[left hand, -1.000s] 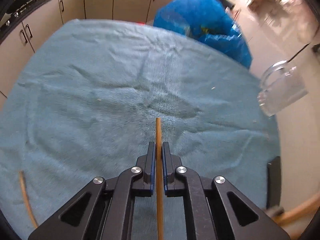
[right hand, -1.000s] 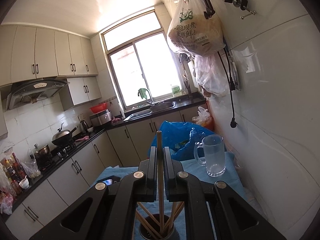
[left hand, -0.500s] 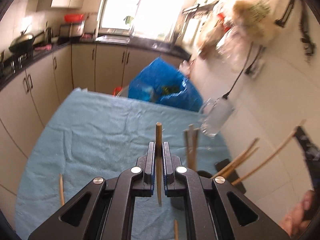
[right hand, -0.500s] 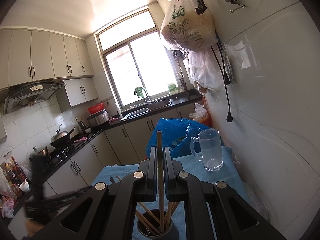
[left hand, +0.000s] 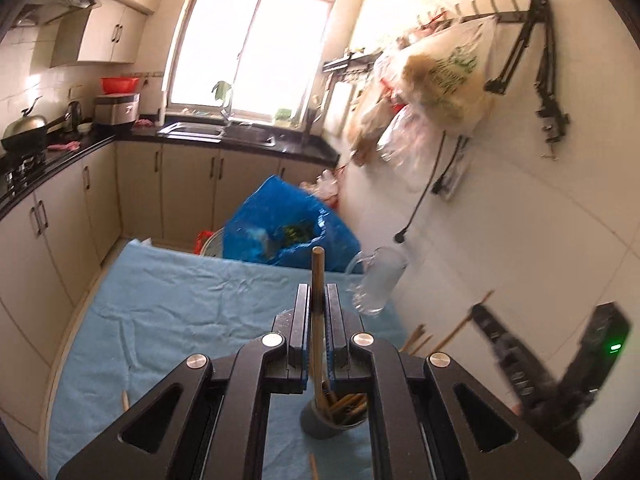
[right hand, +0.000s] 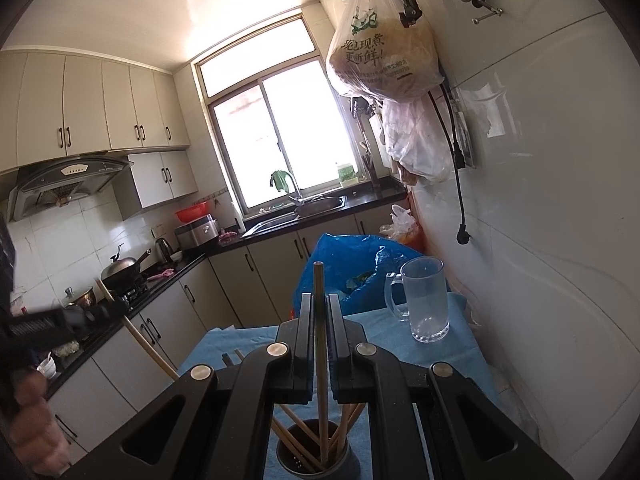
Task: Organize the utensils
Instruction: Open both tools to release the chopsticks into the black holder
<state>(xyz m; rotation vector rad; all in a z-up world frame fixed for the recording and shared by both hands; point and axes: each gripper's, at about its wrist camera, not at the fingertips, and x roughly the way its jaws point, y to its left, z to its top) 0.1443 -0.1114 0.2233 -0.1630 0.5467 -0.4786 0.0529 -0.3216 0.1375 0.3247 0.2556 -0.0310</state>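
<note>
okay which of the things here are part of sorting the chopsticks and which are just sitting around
Part of the job:
left gripper, shut on a chopstick
right gripper, shut on another chopstick
dark holder cup with chopsticks in it
loose chopstick on the cloth

Just lying about:
glass mug
blue bag
hanging plastic bag

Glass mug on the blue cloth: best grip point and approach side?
Judgement only: pinch the glass mug's rim wall from above, on the side away from its handle. It stands upright and open-topped on the blue cloth, handle towards the cabinets; the tiled wall close behind blocks a side approach.
</note>
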